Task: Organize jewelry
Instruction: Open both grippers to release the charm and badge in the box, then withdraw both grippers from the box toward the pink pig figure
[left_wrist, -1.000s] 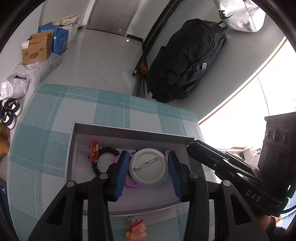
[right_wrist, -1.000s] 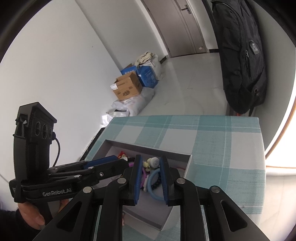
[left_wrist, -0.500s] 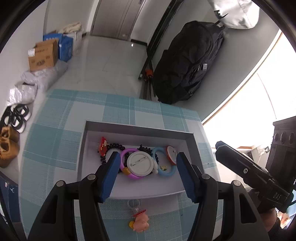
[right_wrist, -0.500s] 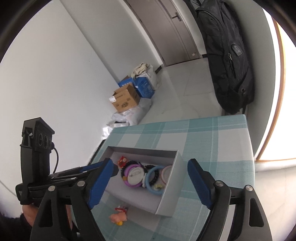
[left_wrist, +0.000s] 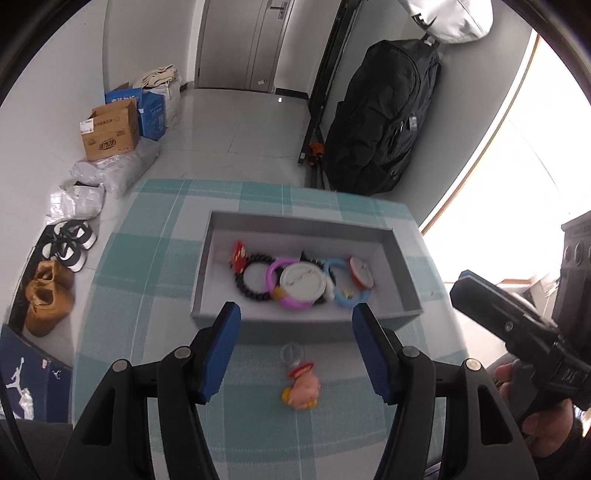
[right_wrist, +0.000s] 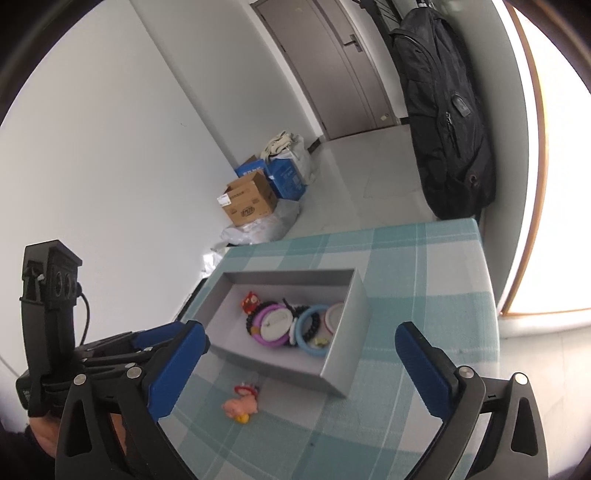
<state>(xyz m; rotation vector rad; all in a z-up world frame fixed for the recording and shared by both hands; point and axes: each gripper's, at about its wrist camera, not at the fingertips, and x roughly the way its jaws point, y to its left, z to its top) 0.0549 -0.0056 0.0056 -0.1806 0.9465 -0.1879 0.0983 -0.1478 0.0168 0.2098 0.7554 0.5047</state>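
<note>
Small room w/ white walls, grey door, pale tile floor; a black backpack (left_wrist: 384, 122) leans by the window, cardboard box (left_wrist: 110, 133) and shoes (left_wrist: 68, 245) on the floor at left. The counter (left_wrist: 155, 266) wears a teal plaid cloth. On it sits a grey tray (left_wrist: 402, 273) holding the jewelry: red charm (left_wrist: 239, 254), black bead bracelet (left_wrist: 251, 280), purple ring (left_wrist: 291, 302) w/ a white round badge (left_wrist: 302, 281) on top, blue ring (left_wrist: 345, 300), another round badge (left_wrist: 360, 272) at the right end. A pink pig charm (left_wrist: 303, 390) lies on the cloth just outside the tray's near wall. Left tool (left_wrist: 295, 354) is released, nothing between its blue pads, over the pig charm. Right tool (right_wrist: 299, 365) is spread wide, jaws opening, nothing gripped, above the tray's near corner.
</note>
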